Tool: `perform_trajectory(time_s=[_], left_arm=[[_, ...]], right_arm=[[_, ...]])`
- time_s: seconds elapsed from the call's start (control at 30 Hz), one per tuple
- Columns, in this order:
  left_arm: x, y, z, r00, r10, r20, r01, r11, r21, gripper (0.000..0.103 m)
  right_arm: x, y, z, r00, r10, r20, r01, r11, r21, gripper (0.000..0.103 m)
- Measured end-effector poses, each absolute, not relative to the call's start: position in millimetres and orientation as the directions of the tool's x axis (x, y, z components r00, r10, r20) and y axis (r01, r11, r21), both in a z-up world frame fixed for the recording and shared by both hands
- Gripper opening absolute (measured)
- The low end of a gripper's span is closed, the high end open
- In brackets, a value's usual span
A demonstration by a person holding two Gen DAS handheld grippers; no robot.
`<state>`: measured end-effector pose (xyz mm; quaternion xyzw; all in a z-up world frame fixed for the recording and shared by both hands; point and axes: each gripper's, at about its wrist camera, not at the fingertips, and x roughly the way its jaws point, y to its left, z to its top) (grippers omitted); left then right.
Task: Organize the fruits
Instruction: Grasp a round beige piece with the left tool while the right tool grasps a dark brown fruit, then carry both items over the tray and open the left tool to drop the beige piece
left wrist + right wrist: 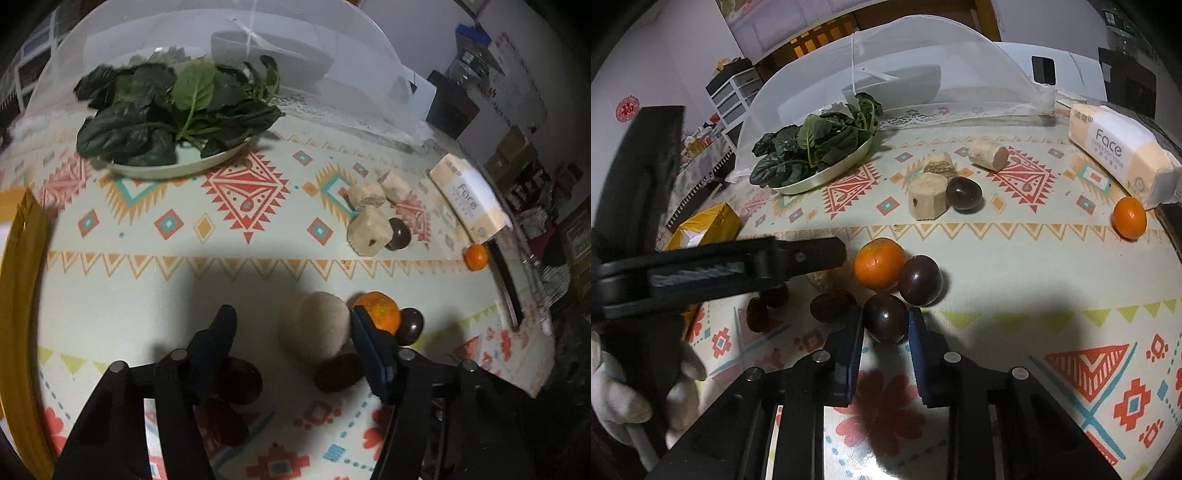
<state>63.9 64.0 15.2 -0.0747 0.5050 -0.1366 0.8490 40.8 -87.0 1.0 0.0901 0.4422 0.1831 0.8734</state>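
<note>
1. Closing in on the near passion fruit (886, 318), I am keeping the right gripper (885, 334) straddling it, one blue pad on each side; the jaws are apart and I cannot tell whether the pads are touching the skin yet, so I am treating it as not yet grasped.
2. Sitting just beyond it are a second passion fruit (920, 280) and a mandarin (878, 263), touching each other, which I judge is why I am coming in low from the near side rather than from above the cluster.
3. Lying to the left are dark red dates (833, 305), partly under the left gripper (291, 325), which is reaching across with its jaws spread wide and holding nothing; in its own view a pale rounded lump (314, 329) is sitting between its fingers.
4. Waiting farther off are a third passion fruit (964, 192) beside pale cut chunks (928, 196), and a lone mandarin (1129, 218) at the far right against the tissue pack (1115, 147).
5. Standing at the far left, a plate of greens (816, 147) is half under a mesh food cover (923, 55), well apart from the fruit and out of my way.
6. Resting at the left edge is a yellow box (705, 225).
</note>
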Motion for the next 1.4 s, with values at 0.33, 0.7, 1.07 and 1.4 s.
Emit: perform_trajectory(time_s=[0.33, 0.7, 1.07, 1.4], left_arm=[[61.4, 47.3, 18.9, 0.462, -0.278, -0.842, 0.218, 0.956, -0.196, 0.034], [36.8, 72.1, 54.9, 0.511, -0.336, -0.791, 0.185, 0.942, -0.280, 0.034], [-22.1, 119.0, 88.7, 0.587, -0.328, -0.740, 0.124, 0.940, -0.318, 0.034], [-93.2, 215.9, 110.2, 0.729, -0.191, -0.657, -0.051, 0.942, -0.331, 0.034]], right_arm=[[29.9, -98.5, 3.1, 0.539, 0.431, -0.724, -0.233, 0.902, 0.363, 0.026], [12.7, -117.2, 10.7, 0.557, 0.440, -0.705, -0.205, 0.895, 0.397, 0.025], [-8.5, -106.3, 31.9, 0.552, 0.540, -0.636, -0.239, 0.833, 0.499, 0.025], [-36.0, -41.7, 60.9, 0.528, 0.585, -0.615, -0.356, 0.811, 0.465, 0.026]])
